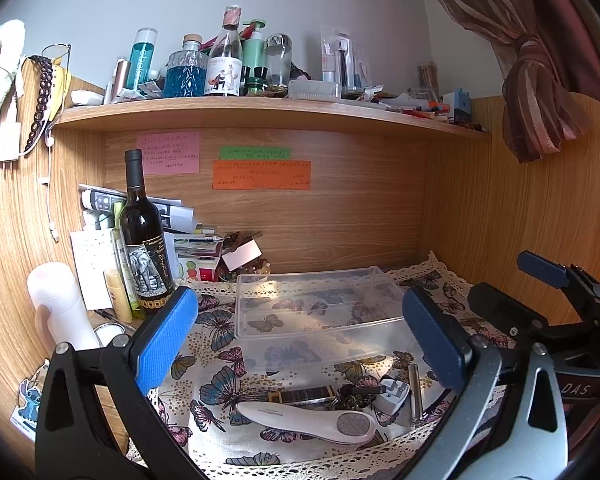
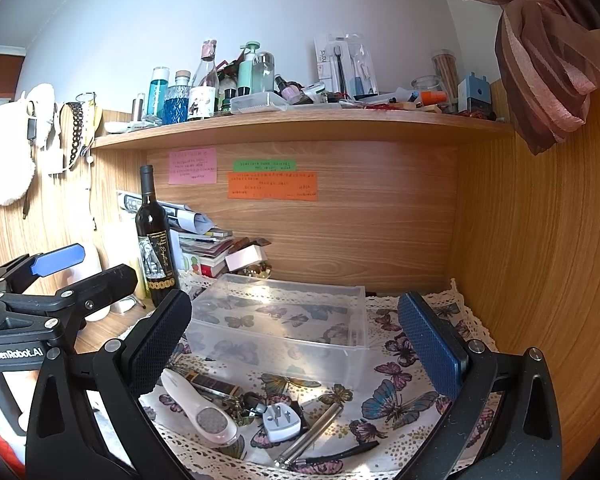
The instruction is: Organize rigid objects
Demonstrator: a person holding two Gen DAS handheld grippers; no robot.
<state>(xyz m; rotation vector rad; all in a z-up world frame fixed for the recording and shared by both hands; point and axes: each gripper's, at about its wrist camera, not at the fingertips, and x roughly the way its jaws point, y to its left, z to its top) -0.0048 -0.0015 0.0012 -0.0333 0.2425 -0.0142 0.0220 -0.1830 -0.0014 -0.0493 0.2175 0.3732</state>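
- Rigid objects lie in a loose cluster at the near edge of the butterfly cloth (image 1: 220, 320), in front of the empty clear plastic bin (image 1: 320, 308), seen from the left wrist: a white callus file (image 1: 304, 420), a dark striped case (image 1: 304, 395) just behind it, a white plug adapter (image 1: 392, 396) and a metal tube (image 1: 414, 392) to the right.
- Risk, as I judge it: the file, case and plug sit touching or nearly so, and a grab at one could drag its neighbour off the near edge. A wine bottle (image 1: 142, 232) stands at the far left, close enough that a wide swing could topple it.
- The left gripper (image 1: 300, 340) has its jaws spread wide, holding nothing and touching nothing; it hangs above the cloth with the bin framed between its blue pads.

- From the right wrist the same cluster shows near and low: callus file (image 2: 204, 412) left, plug adapter (image 2: 280, 420) in the middle, metal tube (image 2: 308, 436) slanting to the right, and a thin black strip (image 2: 348, 454) beside it that is too small to identify.
- The tube is round and smooth; it could roll or slip from the pads if pinched off-centre.
- The right gripper (image 2: 296, 344) is likewise fully spread and empty, clear of the bin (image 2: 280, 316) and the objects.
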